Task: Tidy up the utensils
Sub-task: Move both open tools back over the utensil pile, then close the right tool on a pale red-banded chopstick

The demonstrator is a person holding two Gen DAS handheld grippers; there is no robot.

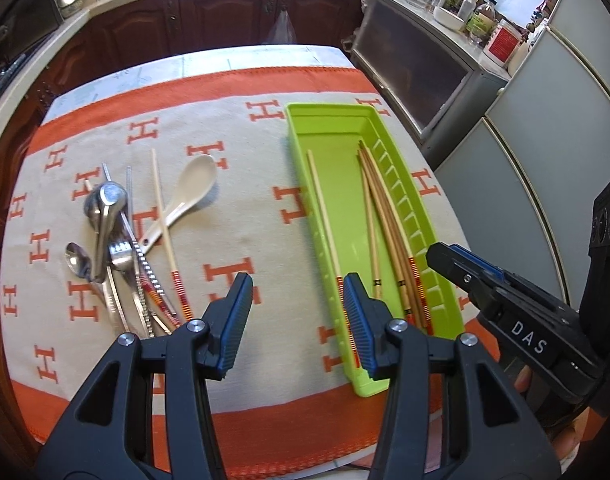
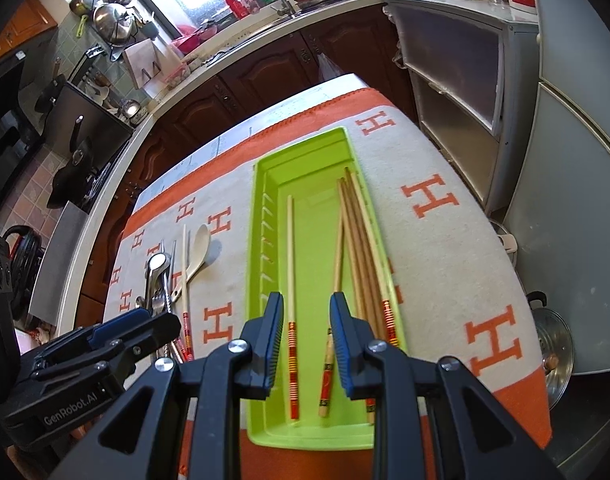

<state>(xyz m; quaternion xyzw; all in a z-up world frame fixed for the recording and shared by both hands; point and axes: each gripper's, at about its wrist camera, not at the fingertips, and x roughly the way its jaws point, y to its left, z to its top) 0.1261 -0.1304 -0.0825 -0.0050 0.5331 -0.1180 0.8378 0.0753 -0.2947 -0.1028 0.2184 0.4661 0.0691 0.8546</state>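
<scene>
Both the left gripper (image 1: 297, 304) and right gripper (image 2: 307, 334) hang released and empty over the tray (image 1: 389, 120), so next comes the chopstick (image 1: 165, 224) on the table's left side.

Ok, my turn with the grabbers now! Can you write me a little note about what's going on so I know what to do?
Left gripper: open, holding nothing, over the cloth beside the green tray.
Right gripper: open, holding nothing, over the tray's near end.
Done: several wooden chopsticks lie in the tray, one apart from the bunch.
Left: on the cloth, a pile with metal spoons, a fork, a white spoon, one wooden chopstick and other sticks.
</scene>
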